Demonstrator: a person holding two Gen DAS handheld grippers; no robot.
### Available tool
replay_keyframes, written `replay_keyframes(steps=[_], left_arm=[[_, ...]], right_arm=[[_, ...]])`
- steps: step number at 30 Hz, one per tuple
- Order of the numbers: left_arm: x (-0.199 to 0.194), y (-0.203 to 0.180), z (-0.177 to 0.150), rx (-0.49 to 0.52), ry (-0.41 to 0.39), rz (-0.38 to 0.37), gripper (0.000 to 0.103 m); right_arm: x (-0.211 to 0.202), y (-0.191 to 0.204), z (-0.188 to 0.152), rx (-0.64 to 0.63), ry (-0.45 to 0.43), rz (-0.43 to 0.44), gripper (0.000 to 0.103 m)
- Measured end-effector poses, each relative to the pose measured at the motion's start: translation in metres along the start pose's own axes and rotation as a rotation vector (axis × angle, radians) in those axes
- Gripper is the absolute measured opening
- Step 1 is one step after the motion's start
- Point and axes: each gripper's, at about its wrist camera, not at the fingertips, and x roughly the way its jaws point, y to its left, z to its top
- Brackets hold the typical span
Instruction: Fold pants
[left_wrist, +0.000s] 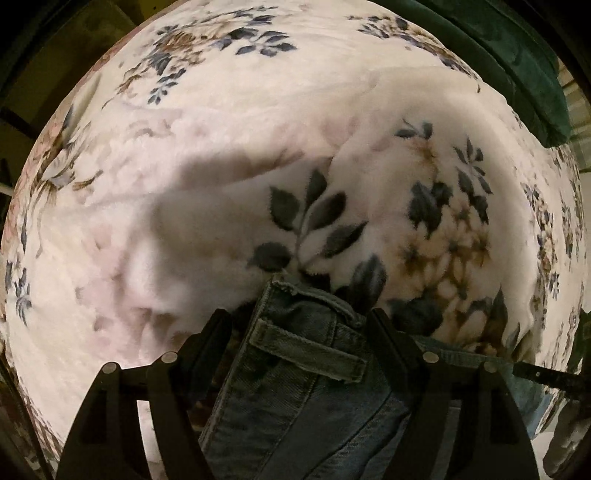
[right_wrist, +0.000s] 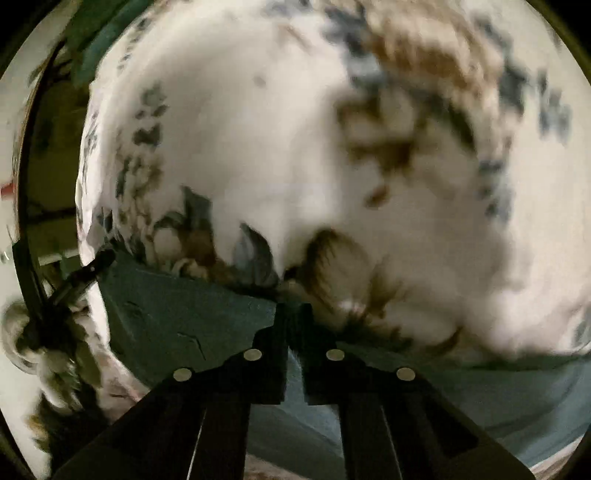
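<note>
Floral fleece blanket — green cushion beyond

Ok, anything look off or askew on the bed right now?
Nothing damaged. The floral blanket is rucked into a ridge beyond the jeans, so the surface is not flat. The left gripper straddles the waistband, open; the right gripper is shut at the denim's edge.

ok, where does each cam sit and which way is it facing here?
Left wrist: on the left hand-held gripper, looking down at the jeans waistband between its open fingers, floral blanket beyond.
Right wrist: on the right hand-held gripper, angled down over blanket; fingers shut at the jeans edge.
Shared: jeans and blanket; the left gripper's tip may show at the right view's left edge.
</note>
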Motion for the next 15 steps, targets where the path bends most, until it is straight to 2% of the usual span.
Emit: replay_keyframes(steps=[3, 5, 6, 7, 9, 11, 12, 13, 14, 15], left_arm=[[-0.003, 0.01, -0.005, -0.008, 0.0, -0.002, 0.076], [-0.007, 0.011, -0.011, 0.001, -0.009, 0.009, 0.076], [-0.011, 0.01, -0.012, 0.006, -0.019, 0.019, 0.076], [-0.017, 0.009, -0.016, 0.011, -0.033, 0.029, 0.075], [-0.027, 0.002, -0.021, 0.02, -0.056, 0.052, 0.075], [-0.031, -0.002, -0.028, 0.031, -0.072, 0.068, 0.075], [-0.031, -0.004, -0.031, 0.037, -0.076, 0.08, 0.075], [-0.029, -0.009, -0.031, 0.044, -0.083, 0.093, 0.075], [-0.028, -0.009, -0.034, 0.05, -0.088, 0.11, 0.076], [-0.027, -0.009, -0.035, 0.05, -0.089, 0.115, 0.076]], right_arm=[[-0.014, -0.018, 0.009, 0.085, 0.007, 0.089, 0.012], [-0.034, -0.029, 0.014, 0.098, -0.021, 0.126, 0.03], [-0.041, -0.028, 0.014, 0.073, -0.037, 0.108, 0.048], [-0.045, -0.024, 0.019, 0.046, -0.04, 0.074, 0.061], [-0.043, -0.019, 0.017, 0.012, 0.009, 0.02, 0.064], [-0.025, -0.008, 0.007, -0.081, 0.119, 0.0, 0.064], [-0.02, -0.004, 0.0, -0.143, 0.14, -0.052, 0.06], [-0.014, 0.001, -0.005, -0.182, 0.143, -0.107, 0.022], [-0.01, 0.002, -0.008, -0.204, 0.126, -0.185, 0.012], [-0.013, -0.01, -0.006, -0.146, 0.072, -0.22, 0.008]])
